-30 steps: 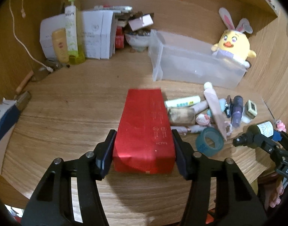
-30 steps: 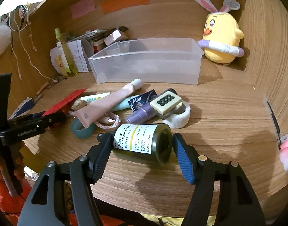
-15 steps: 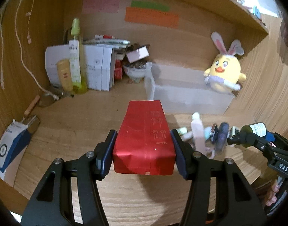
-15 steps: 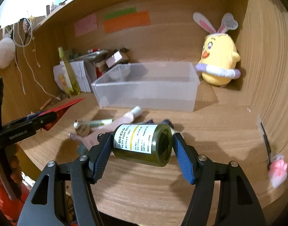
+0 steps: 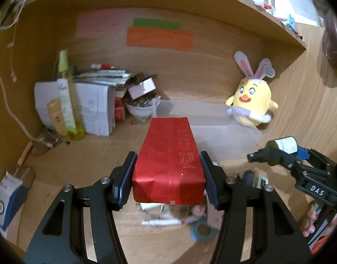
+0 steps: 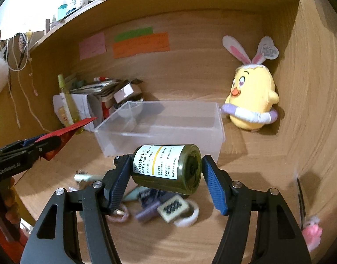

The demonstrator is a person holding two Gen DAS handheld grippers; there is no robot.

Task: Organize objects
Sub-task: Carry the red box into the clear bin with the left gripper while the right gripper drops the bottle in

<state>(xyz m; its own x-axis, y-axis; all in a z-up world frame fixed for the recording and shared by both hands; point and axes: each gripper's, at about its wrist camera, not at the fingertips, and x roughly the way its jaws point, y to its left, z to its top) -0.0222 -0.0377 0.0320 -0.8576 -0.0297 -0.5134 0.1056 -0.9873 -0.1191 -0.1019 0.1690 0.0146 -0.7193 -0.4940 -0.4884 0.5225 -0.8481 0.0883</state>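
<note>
item one: red packet (image 5: 169,165), long foil-wrapped block, lying lengthwise between the jaws of the left gripper (image 5: 168,176). jaws about half spread, both pads pressed flat on its long sides, so the packet is pinched, not resting. it hangs clear above the wooden desk (image 5: 80,169), its far end pointing at the clear plastic bin (image 6: 159,127). the sideways clamp probably keeps the flat faces square for a level drop.

item two: green pump bottle (image 6: 166,169), white label up, base toward the camera, lying sideways in the right gripper (image 6: 166,176). jaws about half spread; the cap end sits against the left pad, the base looks just shy of the right pad, yet the bottle is carried in the air, so a hold end to end is judged.

item three: the bin, open, empty as far as seen, beside the yellow chick plush (image 6: 252,101). likely destination for both.

item four: loose tubes and tape roll (image 5: 203,231) left on the desk below, blurred.
</note>
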